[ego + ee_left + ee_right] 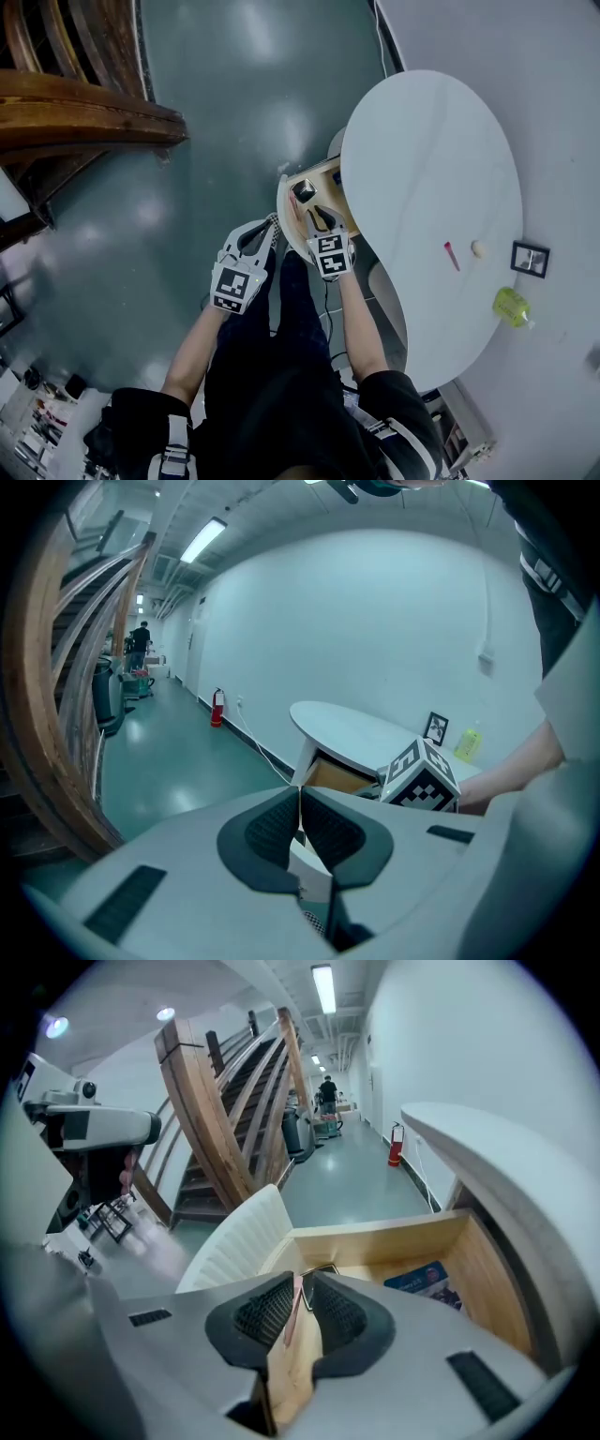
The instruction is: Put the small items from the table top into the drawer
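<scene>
The wooden drawer [316, 172] stands pulled out from the left side of the white oval table [422, 159]. In it lie a small black item [303, 190], a blue printed card [427, 1281] and a thin pink stick [292, 1312]. My right gripper [315, 216] hangs over the drawer, and in the right gripper view [300, 1283] a narrow gap shows between its pads, with the stick seen through it. My left gripper [271, 224] hovers left of the drawer; its pads [300, 799] meet on nothing. A red stick [452, 255] and a beige lump [478, 248] lie on the table.
A black photo frame [530, 259] and a yellow-green bottle [513, 307] stand at the table's right edge near the wall. A wooden staircase [75, 112] fills the upper left. Green floor [234, 84] lies around the drawer's ribbed white front [239, 1237].
</scene>
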